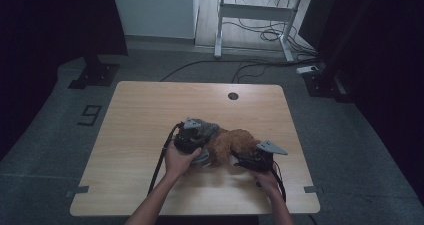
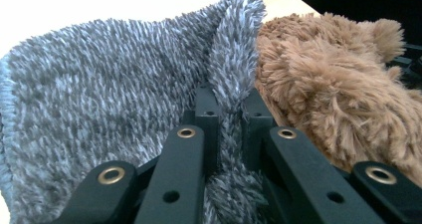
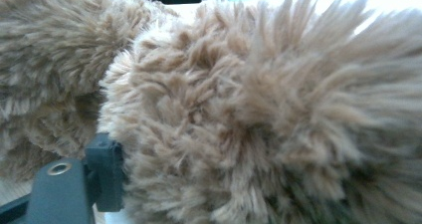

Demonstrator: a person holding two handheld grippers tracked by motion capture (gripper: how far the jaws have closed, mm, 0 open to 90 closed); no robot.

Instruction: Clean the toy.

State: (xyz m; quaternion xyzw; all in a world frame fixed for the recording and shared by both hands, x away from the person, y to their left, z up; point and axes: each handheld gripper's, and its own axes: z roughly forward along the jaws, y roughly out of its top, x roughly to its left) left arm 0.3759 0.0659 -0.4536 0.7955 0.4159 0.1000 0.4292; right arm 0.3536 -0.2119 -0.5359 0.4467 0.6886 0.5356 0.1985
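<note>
At the middle of the surface, toward the near edge: a brown plush toy (image 1: 234, 144) lies with a grey fuzzy cloth (image 1: 204, 129) bunched against its left side; the two are touching
Plush toy: shaggy tan fur; in the left claw's view a rounded ear (image 2: 387, 33) shows at its far end
Grey cloth: a raised fold of it (image 2: 233, 69) runs up between the black jaws in the left claw's view; the rest spreads out to the left of them
Left claw (image 1: 192, 141): clenched on that fold of the grey cloth; the person's left hand (image 1: 178, 161) holds it from the near side
Right claw (image 1: 242, 159): pressed into the toy's right side; one jaw (image 3: 104, 171) shows against the fur, the other is buried, so whether it grips I cannot tell
Surface (image 1: 145, 110): pale wood; a round dark hole (image 1: 233, 96) near its far edge
Room: grey floor; a white desk frame (image 1: 255, 15) with loose cables behind
</note>
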